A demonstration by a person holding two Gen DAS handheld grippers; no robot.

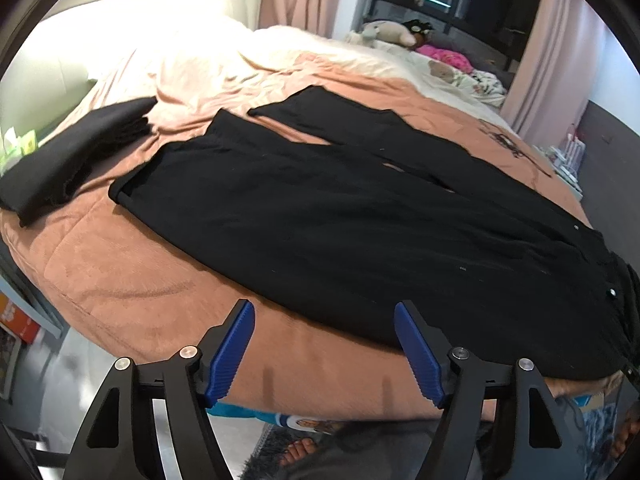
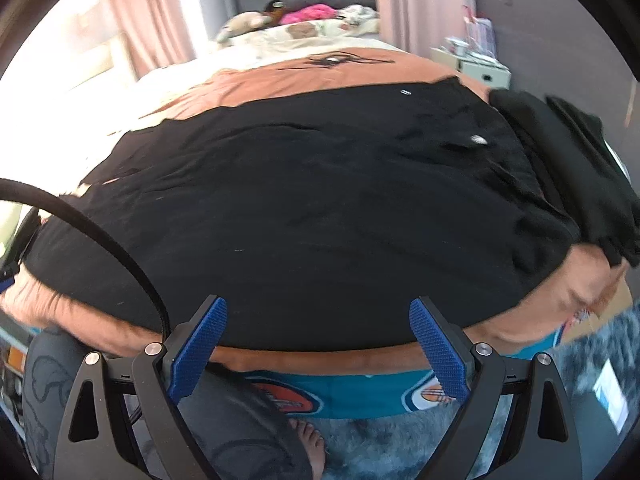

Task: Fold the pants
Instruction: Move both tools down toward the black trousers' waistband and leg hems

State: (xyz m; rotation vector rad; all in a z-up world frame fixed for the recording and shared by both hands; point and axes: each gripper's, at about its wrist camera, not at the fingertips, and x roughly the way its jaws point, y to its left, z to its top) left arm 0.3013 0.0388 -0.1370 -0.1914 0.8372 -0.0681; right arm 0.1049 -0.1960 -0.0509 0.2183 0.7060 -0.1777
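Observation:
Black pants (image 1: pixel 340 208) lie spread flat on the pinkish-brown bedcover (image 1: pixel 120 280), legs running to the far left and waist at the right. My left gripper (image 1: pixel 324 312) hovers open over the near hem side of the pants, nothing between its blue pads (image 1: pixel 232 356). In the right wrist view the same pants (image 2: pixel 300 208) fill the middle, with a metal button (image 2: pixel 478 141) near the waist. My right gripper (image 2: pixel 318 312) stands open just above the pants' near edge, holding nothing.
A folded black garment (image 1: pixel 68 160) lies at the bed's left; more black clothing (image 2: pixel 572 160) is piled by the pants' waist. Stuffed toys and pink cloth (image 1: pixel 420 44) sit at the far end. A black cable (image 2: pixel 100 236) crosses the right view. A person's bare foot (image 2: pixel 312 444) stands on a grey rug.

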